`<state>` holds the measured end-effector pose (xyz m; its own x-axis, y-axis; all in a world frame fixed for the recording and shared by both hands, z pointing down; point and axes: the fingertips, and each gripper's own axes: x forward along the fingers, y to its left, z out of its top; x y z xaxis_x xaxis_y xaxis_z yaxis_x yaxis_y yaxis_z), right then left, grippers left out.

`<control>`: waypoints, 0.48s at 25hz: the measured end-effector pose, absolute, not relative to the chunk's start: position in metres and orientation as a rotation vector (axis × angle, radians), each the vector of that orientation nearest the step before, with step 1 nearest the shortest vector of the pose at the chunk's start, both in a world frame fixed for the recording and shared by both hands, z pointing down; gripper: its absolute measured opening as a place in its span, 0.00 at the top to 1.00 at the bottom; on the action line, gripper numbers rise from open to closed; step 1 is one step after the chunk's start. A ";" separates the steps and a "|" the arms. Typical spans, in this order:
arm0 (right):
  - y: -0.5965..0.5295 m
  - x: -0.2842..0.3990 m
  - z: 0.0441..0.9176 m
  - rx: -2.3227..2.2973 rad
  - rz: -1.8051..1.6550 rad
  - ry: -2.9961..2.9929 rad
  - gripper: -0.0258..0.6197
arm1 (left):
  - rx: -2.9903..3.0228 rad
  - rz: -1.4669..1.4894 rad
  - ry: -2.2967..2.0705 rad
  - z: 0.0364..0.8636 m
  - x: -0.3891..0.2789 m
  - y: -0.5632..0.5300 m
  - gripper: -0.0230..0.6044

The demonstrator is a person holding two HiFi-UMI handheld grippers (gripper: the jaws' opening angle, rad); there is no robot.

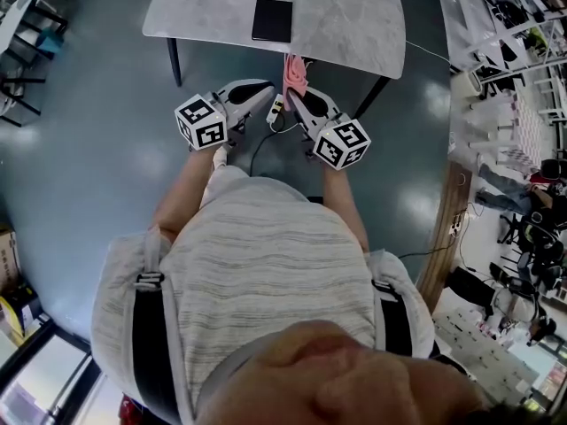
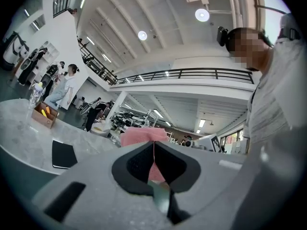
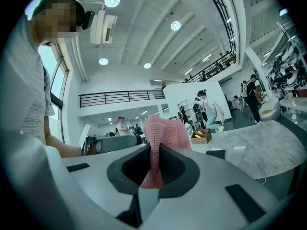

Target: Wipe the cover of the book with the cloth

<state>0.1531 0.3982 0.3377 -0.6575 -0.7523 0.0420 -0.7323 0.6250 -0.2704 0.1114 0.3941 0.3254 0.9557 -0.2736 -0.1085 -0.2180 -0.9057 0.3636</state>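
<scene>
Cloth (image 1: 298, 71) — clamped in right claw (image 3: 152, 147), left claw (image 2: 153, 145) closed — whether on it, unclear

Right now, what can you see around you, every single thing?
grey marble-look table: one, grey, ahead of the person
flat black book: one, black, lying on the table
pink knitted cloth: one, pink, pinched by both grippers, short of the table's near edge
brown open box: one, brown, at the table's far edge
white power strip: one, white, on the floor
left gripper: one, white and black, shut on the cloth
right gripper: one, white and black, shut on the cloth
</scene>
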 end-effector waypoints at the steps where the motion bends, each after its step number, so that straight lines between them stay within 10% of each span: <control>1: 0.398 0.153 0.337 -1.259 -0.409 2.764 0.91 | 2.753 -0.222 -0.358 0.325 0.112 0.394 0.93; 12: 0.384 0.147 0.335 -1.202 -0.452 2.727 0.91 | 2.735 -0.225 -0.387 0.330 0.103 0.379 0.93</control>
<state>0.1471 0.3835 0.3346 -0.6752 -0.7376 0.0043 -0.6996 0.6386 -0.3207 0.1032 0.3793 0.3305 0.9496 -0.2956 -0.1044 -0.2369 -0.8948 0.3785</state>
